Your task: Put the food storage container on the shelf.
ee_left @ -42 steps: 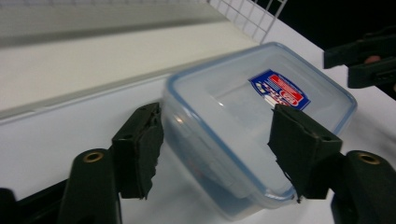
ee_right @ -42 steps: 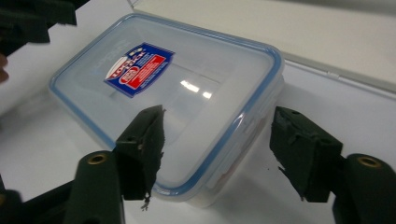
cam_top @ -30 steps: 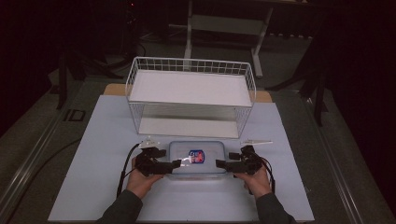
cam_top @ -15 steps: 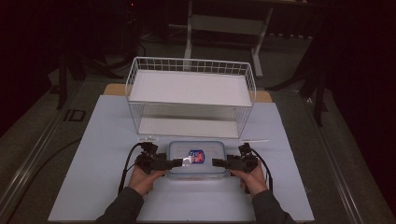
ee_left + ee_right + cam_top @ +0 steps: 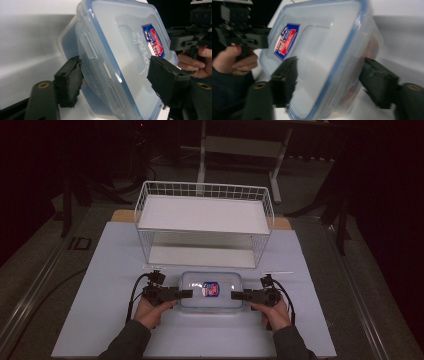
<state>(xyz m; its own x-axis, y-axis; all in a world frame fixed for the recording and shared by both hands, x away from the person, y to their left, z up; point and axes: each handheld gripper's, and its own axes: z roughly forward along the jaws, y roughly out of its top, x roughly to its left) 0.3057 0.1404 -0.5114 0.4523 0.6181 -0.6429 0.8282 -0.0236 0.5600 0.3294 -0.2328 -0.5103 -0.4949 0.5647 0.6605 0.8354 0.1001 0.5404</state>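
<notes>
Between your two grippers, left (image 5: pixel 186 293) and right (image 5: pixel 235 295), the box (image 5: pixel 211 290) sits straddled by open jaws at each end, so close both evenly before lifting toward the rack (image 5: pixel 204 225).

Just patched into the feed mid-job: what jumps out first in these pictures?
The clear plastic container with a blue-rimmed lid and a red-and-blue label sits at the near middle of the white table, flanked by the left gripper and the right gripper at its two short ends. In each gripper view the open jaws straddle a container end, one over the lid, one below. Behind it stands a white wire two-tier rack.
</notes>
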